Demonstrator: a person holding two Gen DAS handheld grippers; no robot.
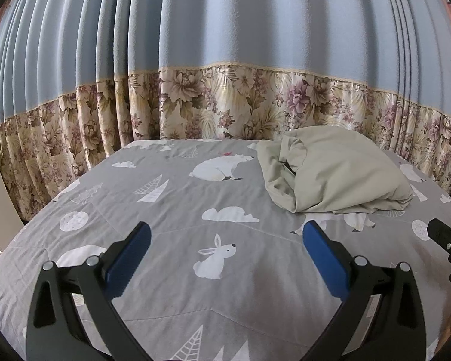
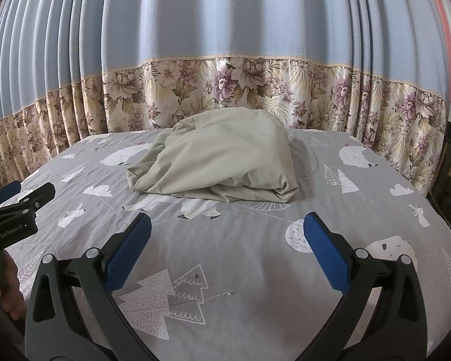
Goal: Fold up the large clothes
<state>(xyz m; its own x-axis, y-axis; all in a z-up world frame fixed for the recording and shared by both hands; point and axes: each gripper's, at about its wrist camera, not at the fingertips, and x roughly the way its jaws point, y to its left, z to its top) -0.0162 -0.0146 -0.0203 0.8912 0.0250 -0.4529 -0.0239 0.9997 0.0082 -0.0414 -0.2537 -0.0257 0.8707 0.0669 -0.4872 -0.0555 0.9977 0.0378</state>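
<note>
Crumpled pale beige cloth garment (image 2: 222, 162) lies heaped on the grey animal-print bed cover (image 2: 240, 255), toward the far edge by the blue floral-hemmed curtain (image 2: 225, 45). Left claw (image 1: 225, 249) and right claw (image 2: 225, 240) both spread wide, empty, above the near edge, well apart from the heap. Likely light, soft, floppy; grab a loose hem at the near-left corner. Long axis runs roughly left-right; facing cannot be told.
</note>
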